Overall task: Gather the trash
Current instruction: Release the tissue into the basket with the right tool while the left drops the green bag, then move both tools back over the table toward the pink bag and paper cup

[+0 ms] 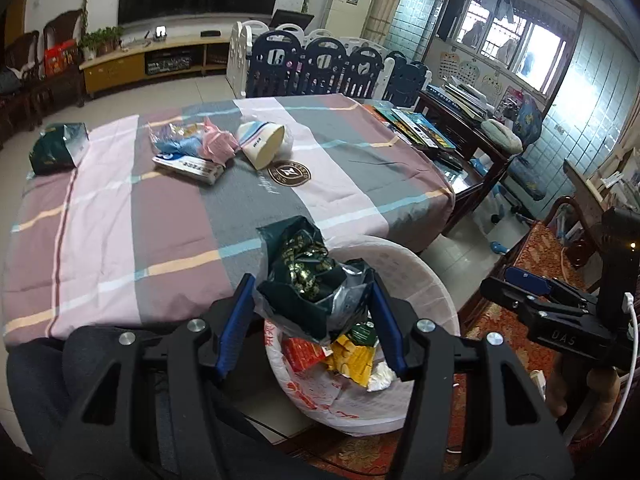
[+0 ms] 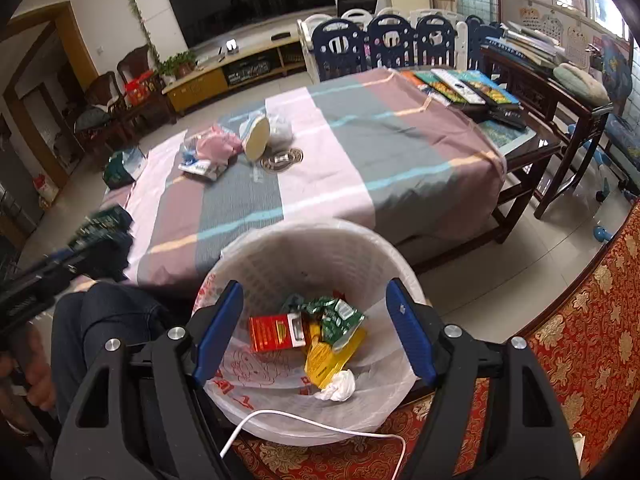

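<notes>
My left gripper (image 1: pixel 312 320) is shut on a crumpled dark green foil bag (image 1: pixel 308 276), held just over the near rim of the white bin (image 1: pixel 420 276). In the right wrist view my right gripper (image 2: pixel 314 292) hangs open above the bin (image 2: pixel 320 228) with nothing between its fingers. Inside lie a red box (image 2: pixel 276 332), a green wrapper (image 2: pixel 336 316), a yellow wrapper (image 2: pixel 328 356) and a white tissue (image 2: pixel 338 386). On the striped table (image 1: pixel 160 240) remain a second green bag (image 1: pixel 60 148), a pink bag (image 1: pixel 218 144), a tissue pack (image 1: pixel 188 166) and a tipped white cup (image 1: pixel 262 142).
A person's legs in dark trousers (image 2: pixel 104 320) sit left of the bin. A red patterned cushion (image 2: pixel 580 320) lies to its right. A white cable (image 2: pixel 320 424) trails across the bin's front. A dark wooden side table with books (image 2: pixel 520 80) stands beyond the striped table.
</notes>
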Available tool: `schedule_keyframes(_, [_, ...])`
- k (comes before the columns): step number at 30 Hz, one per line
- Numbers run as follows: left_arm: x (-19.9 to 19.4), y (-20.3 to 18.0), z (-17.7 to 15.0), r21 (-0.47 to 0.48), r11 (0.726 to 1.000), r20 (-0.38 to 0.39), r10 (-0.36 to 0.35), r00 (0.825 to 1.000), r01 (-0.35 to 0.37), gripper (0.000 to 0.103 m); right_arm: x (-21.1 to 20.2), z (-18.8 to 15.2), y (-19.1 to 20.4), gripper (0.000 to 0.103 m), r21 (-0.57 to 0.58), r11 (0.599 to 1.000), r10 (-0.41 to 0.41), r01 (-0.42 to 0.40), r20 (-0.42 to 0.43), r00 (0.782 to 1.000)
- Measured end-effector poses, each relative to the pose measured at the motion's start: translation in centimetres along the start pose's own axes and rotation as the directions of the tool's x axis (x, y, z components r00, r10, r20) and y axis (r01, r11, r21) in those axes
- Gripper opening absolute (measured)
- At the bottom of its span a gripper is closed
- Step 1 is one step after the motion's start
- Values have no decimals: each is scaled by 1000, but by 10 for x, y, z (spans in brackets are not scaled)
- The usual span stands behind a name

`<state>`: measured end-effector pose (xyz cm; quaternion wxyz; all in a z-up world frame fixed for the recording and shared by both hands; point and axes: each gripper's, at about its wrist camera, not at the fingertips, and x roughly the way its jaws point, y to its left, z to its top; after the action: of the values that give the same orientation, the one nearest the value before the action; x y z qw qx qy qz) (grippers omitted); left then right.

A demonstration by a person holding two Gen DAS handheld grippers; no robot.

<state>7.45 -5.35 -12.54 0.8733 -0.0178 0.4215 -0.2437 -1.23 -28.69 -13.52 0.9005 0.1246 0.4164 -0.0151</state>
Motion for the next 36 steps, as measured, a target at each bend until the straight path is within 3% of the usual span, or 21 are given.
schedule_keyframes(3, [21,-1,2,-7,997,-53,-76,996,76,57,-14,5,-3,74,-1,1000,-5,5,44,999])
schedule_keyframes(8, [67,-22,-6,9,987,-174,-159,972,163,59,-29,10,-7,75,6,1000,-21,20,89,996])
schedule_keyframes(11, [89,-33,-18,37,984,-260,-158,953,173,78,-30,10,-9,77,12,1000,-17,16,95,995])
schedule_keyframes(12, [94,-33,-21,38,988,-280,-135,951,152,90,-30,9,-10,78,16,1000,-12,11,96,995])
schedule_keyframes(14, [97,-28,-23,24,993,-291,-101,951,113,93,-28,9,-11,78,25,1000,-2,0,94,996])
schedule_keyframes(21, [80,22,-17,-157,987,-232,-77,970,41,96,-24,10,1,79,25,999,25,-27,90,996])
schedule_keyframes(26, [61,52,-11,-202,977,-148,44,988,-74,96,-17,14,21,82,2,998,59,-60,81,995])
schedule_keyframes(30, [46,70,-5,-207,964,-84,150,985,-165,96,-7,20,40,82,-24,996,92,-91,72,993])
schedule_keyframes(36, [31,99,-3,-231,937,-19,264,964,-261,96,16,34,72,82,-60,989,140,-137,52,989])
